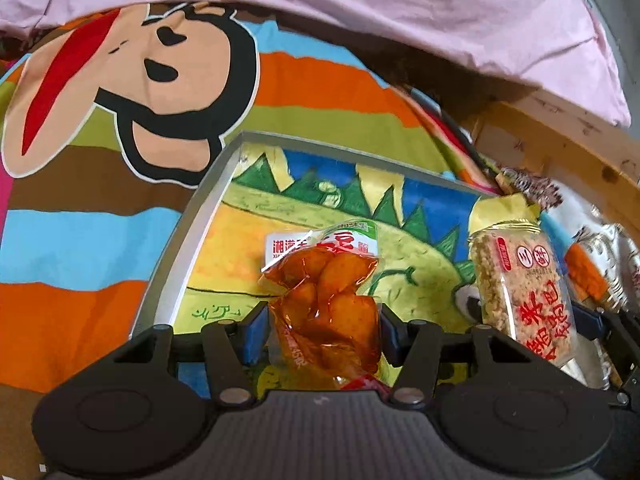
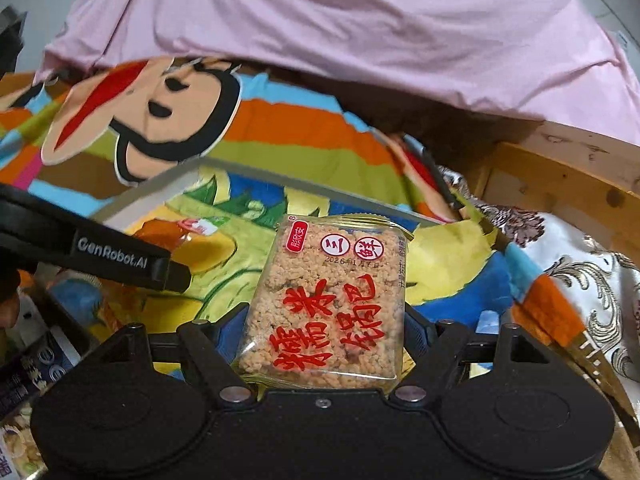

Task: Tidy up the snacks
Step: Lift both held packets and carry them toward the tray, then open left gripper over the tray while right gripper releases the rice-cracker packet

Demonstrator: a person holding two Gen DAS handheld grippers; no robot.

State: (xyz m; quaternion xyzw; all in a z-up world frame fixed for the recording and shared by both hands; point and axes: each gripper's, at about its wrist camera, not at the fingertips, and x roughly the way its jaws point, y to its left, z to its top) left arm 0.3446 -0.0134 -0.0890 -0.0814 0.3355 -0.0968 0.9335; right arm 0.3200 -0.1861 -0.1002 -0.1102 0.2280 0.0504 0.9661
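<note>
Over the grey-rimmed cartoon-printed tray [image 1: 188, 216], the left hand-held gripper [image 1: 320, 328] is grasping a clear orange snack pouch [image 1: 324, 300] while the right hand-held gripper [image 2: 324, 340] is clenching a clear puffed-rice cake packet [image 2: 324, 300], both probably being carried in for lowering and releasing side by side.

- Even, bright indoor light; colours vivid, shadows soft.
- Fisheye bending toward the edges (corners go black).
- Slight motion blur; glare on the orange snack packet [image 1: 324, 304].

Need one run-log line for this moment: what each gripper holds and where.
left gripper: shut on orange snack pouch | right gripper: shut on rice cracker pack | both over metal tray
</note>
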